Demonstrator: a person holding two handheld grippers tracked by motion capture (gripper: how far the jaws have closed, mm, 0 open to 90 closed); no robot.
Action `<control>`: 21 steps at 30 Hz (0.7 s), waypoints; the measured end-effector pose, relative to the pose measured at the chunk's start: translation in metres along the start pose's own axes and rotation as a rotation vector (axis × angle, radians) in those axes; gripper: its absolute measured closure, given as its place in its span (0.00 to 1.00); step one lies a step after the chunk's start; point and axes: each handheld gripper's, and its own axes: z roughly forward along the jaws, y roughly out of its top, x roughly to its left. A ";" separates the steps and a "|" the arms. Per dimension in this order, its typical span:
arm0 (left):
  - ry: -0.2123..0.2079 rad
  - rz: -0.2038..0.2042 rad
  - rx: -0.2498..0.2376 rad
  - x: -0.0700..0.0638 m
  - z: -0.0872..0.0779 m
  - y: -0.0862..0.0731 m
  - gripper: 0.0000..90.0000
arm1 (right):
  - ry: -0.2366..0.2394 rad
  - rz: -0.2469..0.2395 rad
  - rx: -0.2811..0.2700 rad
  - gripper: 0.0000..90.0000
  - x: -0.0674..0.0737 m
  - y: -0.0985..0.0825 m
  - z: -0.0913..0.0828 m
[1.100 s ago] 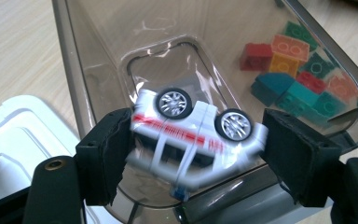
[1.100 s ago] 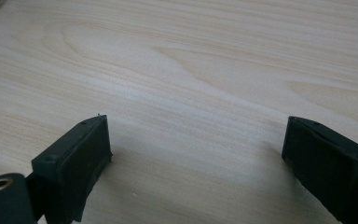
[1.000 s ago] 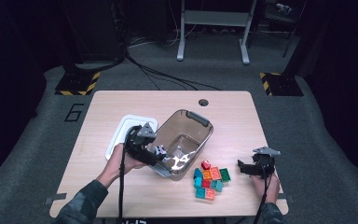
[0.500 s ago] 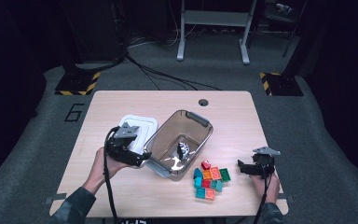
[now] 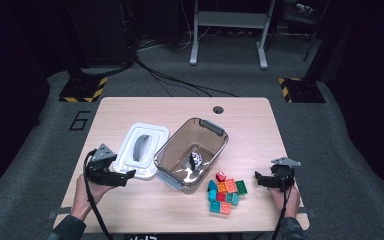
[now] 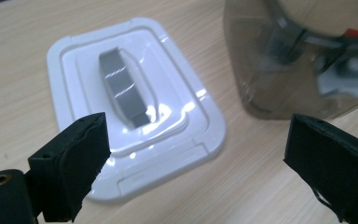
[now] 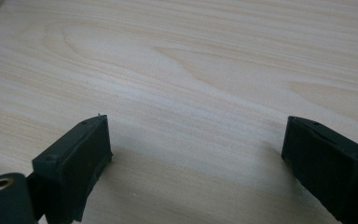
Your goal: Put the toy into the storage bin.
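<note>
The white rectangular plastic lid with a grey recessed handle [image 5: 144,149] lies flat on the pale wooden surface [image 5: 300,140], handle side up, toward the left half. Its right edge sits just beside the translucent brown-grey plastic bin with grey latches [image 5: 180,142], which stands upright and open near the middle. Inside the bin, on its floor, rests a small black-and-white object [image 5: 195,161], too small to identify.

The left tongs [image 5: 125,176] hover at the near edge of the lid, pointing toward the bin. Their jaws have just been opening and now stand wide apart, with nothing clamped between them; in the left gripper view the lid [image 6: 135,100] shows beyond the left tongs [image 6: 193,175] and the bin wall [image 6: 279,79] at upper right.

In front of the bin, toward the near right, lies a cluster of coloured toy building bricks [image 5: 225,192] in red, orange, green and teal, touching one another. The right tongs [image 5: 258,180] rest well to the right of the bricks, near the surface's right edge, jaws apart and empty; the right gripper view looks past the right tongs [image 7: 196,175] at bare wood grain [image 7: 191,70].

Each gripper is held in one hand, the forearms entering from the near edge.
</note>
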 end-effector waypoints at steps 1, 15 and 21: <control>0.015 -0.006 0.006 0.002 0.001 -0.005 0.07 | 0.000 0.000 0.000 0.08 0.000 0.000 0.000; 0.174 -0.164 0.048 0.036 0.019 -0.086 0.00 | 0.000 -0.001 0.001 0.08 0.000 0.000 0.000; 0.172 -0.192 0.083 0.047 0.029 -0.106 0.00 | 0.006 0.000 0.000 0.08 -0.001 0.000 0.000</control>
